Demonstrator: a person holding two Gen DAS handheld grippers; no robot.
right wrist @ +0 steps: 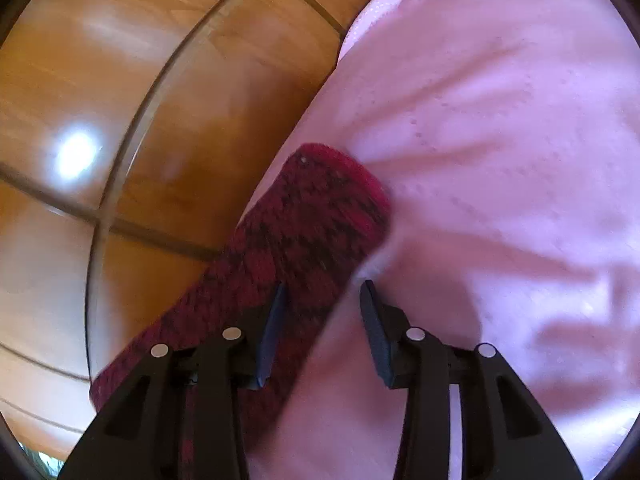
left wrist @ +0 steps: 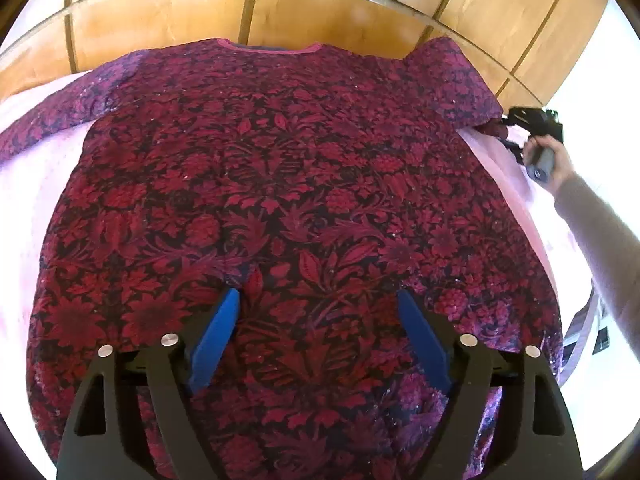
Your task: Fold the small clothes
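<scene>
Left wrist view: floral top (left wrist: 280, 200) flat on pink-sheeted bed (left wrist: 24, 184), left gripper (left wrist: 319, 300) wide above hem. Right gripper (right wrist: 322, 292) part-open, empty, astride sleeve (right wrist: 304, 232) at bed edge. Risk: pinching sheet with sleeve, dragging top askew.

Both views are bright and strongly fisheye-warped, with straight seams in the wood panelling (left wrist: 168, 20) bowing and dark vignette at the corners. The left wrist view is sharp, though white glare washes out its right and lower left edges. The right wrist view is smeared by motion blur, with a round glare spot (right wrist: 76, 156) at centre left and soft shadows on the pink sheet (right wrist: 500, 140).
</scene>
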